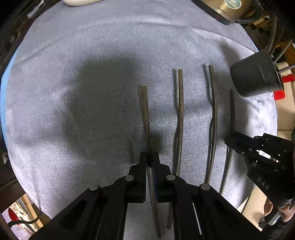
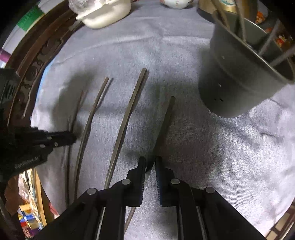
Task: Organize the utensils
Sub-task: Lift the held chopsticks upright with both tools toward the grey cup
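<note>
Grey towel cloth (image 1: 110,55) is spread over the table, and four dark chopsticks are laid on it side by side, well apart, all pointing the same way — most likely so that each one can be picked up alone. A dark grey holder cup (image 2: 239,81) is stood at the right side of the cloth, and some sticks are already seen leaning inside it. A white dish (image 2: 105,14) and a gold pot (image 1: 226,9) are set at the far edge.

The left hand-held gripper (image 1: 149,158) is pointed down and its jaws are closed tight on the leftmost chopstick (image 1: 145,110), which is gripped low on its length. The right hand-held gripper (image 2: 150,162) is also pointed down, with its jaws nearly together around the rightmost chopstick (image 2: 166,118); the stick is seen against the left pad, but a firm pinch by both pads cannot be told. The two middle chopsticks (image 1: 180,103) (image 1: 213,103) are left untouched.

One stick is taken in each hand, so both can probably be carried to the cup — the outer ones first.
</note>
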{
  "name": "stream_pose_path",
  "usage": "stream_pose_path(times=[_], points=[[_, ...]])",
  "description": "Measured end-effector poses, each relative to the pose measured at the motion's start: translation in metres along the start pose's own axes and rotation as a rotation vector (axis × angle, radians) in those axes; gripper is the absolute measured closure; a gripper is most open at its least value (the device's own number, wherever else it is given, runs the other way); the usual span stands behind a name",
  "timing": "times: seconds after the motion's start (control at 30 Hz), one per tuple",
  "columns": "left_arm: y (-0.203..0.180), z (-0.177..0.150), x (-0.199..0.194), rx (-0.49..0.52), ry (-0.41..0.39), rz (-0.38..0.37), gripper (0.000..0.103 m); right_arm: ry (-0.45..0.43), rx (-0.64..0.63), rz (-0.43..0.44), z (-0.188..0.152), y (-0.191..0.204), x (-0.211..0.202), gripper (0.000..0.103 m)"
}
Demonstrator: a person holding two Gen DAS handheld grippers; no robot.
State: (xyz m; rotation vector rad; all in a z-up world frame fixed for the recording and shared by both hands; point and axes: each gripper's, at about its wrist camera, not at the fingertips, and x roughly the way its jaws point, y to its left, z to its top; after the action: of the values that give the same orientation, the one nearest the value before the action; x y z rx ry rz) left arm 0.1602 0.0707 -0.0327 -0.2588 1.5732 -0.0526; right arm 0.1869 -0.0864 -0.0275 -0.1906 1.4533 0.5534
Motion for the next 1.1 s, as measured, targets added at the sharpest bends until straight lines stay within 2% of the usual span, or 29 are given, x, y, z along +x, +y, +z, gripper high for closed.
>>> stream_pose_path(times=[0.1, 0.27, 0.47, 0.67, 0.87, 0.97, 1.1], points=[[0.009, 0.017, 0.005, -0.006, 0.012, 0.006, 0.096, 0.042, 0.017, 0.004, 0.01, -0.001, 0.002, 0.089], [0.005, 0.023, 0.006, 0.002, 0.008, 0.027, 0.097, 0.084, 0.046, 0.012, 0.022, -0.004, 0.005, 0.09], [0.013, 0.01, 0.004, -0.03, -0.037, -0.01, 0.098, 0.052, 0.116, 0.07, 0.015, -0.019, 0.001, 0.096], [0.024, -0.007, -0.015, -0.049, -0.133, -0.037, 0.098, -0.052, 0.135, 0.069, -0.014, -0.027, -0.017, 0.096], [0.025, -0.028, -0.052, -0.058, -0.248, -0.048, 0.098, -0.177, 0.189, 0.093, -0.039, -0.039, -0.042, 0.097], [0.026, -0.031, -0.078, -0.067, -0.336, -0.036, 0.098, -0.277, 0.223, 0.088, -0.053, -0.045, -0.061, 0.097], [0.023, -0.038, -0.107, -0.095, -0.525, 0.019, 0.098, -0.505, 0.291, 0.045, -0.067, -0.057, -0.1, 0.097]])
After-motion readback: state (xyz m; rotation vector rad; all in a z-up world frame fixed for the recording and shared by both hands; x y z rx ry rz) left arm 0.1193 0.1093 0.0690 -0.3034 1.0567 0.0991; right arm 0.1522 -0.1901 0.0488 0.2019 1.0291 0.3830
